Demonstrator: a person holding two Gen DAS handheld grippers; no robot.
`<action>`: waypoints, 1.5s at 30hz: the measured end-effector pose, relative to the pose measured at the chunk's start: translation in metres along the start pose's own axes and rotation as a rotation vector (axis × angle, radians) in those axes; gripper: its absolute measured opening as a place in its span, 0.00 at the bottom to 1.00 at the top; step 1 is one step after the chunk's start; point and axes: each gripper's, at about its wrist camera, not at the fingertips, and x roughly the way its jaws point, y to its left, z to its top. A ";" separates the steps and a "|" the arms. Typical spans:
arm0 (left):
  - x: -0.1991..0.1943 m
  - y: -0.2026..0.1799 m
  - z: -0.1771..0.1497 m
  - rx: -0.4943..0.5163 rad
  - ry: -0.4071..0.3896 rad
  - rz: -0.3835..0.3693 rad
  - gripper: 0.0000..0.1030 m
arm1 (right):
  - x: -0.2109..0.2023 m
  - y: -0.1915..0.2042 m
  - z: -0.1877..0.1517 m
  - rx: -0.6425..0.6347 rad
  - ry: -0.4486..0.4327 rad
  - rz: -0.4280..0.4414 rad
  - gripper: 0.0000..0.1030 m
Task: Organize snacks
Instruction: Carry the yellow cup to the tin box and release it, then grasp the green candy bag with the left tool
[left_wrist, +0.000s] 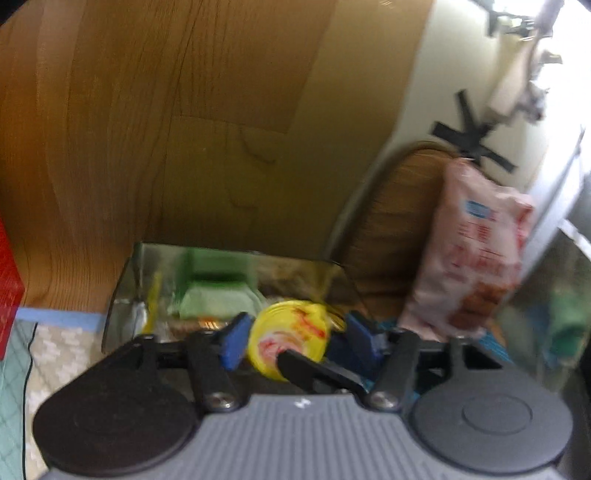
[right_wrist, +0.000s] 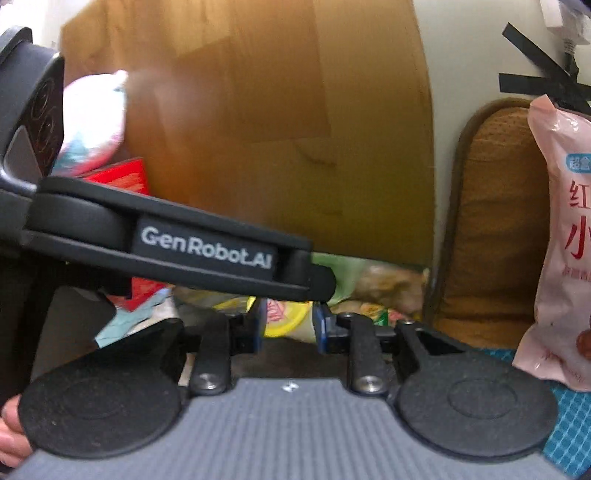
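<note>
In the left wrist view my left gripper (left_wrist: 293, 339) is open around a round yellow snack cup (left_wrist: 290, 338), just above a clear plastic bin (left_wrist: 122, 284) holding green and other snack packets (left_wrist: 214, 299). A black finger of the right gripper (left_wrist: 314, 369) crosses in front of the cup. In the right wrist view my right gripper (right_wrist: 288, 325) has its blue pads on either side of the yellow cup (right_wrist: 284, 317); whether they press it is unclear. The left gripper's body (right_wrist: 166, 247) crosses above it. A pink snack bag (right_wrist: 565, 243) stands at the right, also in the left wrist view (left_wrist: 476, 258).
A wooden panel (left_wrist: 166, 129) stands behind the bin. A red box (left_wrist: 7, 280) is at the far left and also shows in the right wrist view (right_wrist: 125, 177). A brown cushioned chair back (right_wrist: 491, 221) stands right of the bin. A blue patterned cloth (right_wrist: 569, 435) lies below the pink bag.
</note>
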 end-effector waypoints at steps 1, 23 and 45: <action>0.003 0.002 0.002 0.001 -0.004 0.013 0.73 | -0.006 -0.001 -0.001 0.005 -0.019 -0.009 0.32; -0.123 0.061 -0.159 -0.062 0.030 -0.144 0.69 | -0.103 0.006 -0.106 0.286 0.224 0.246 0.02; -0.111 0.010 -0.162 -0.027 0.151 -0.334 0.70 | -0.197 -0.032 -0.158 0.446 0.134 0.122 0.21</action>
